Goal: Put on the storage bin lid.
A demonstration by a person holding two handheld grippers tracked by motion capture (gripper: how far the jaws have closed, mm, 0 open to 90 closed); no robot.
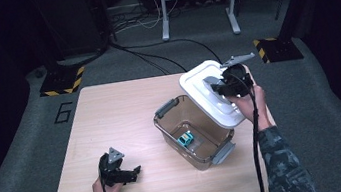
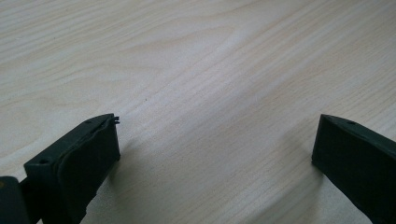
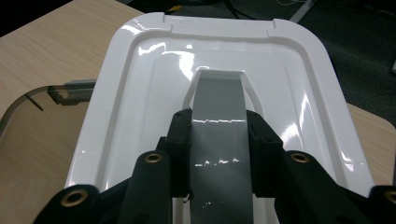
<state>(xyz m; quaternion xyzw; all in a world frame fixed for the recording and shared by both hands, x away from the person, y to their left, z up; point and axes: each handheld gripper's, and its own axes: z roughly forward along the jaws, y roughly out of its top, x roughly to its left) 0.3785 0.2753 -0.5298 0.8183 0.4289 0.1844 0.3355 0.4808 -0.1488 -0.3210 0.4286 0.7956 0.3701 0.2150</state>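
Your right claw grips the white lid's grey handle — lid tilted beside the clear bin; your left claw gapes empty over the table.

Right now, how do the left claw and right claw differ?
The left claw is open with nothing between its jaws; the right claw is shut on the grey handle of the white lid. The left claw sits low by the bare wooden table; the right claw holds the lid raised and tilted beside the open container. Both are black, two-jawed and hand-held.
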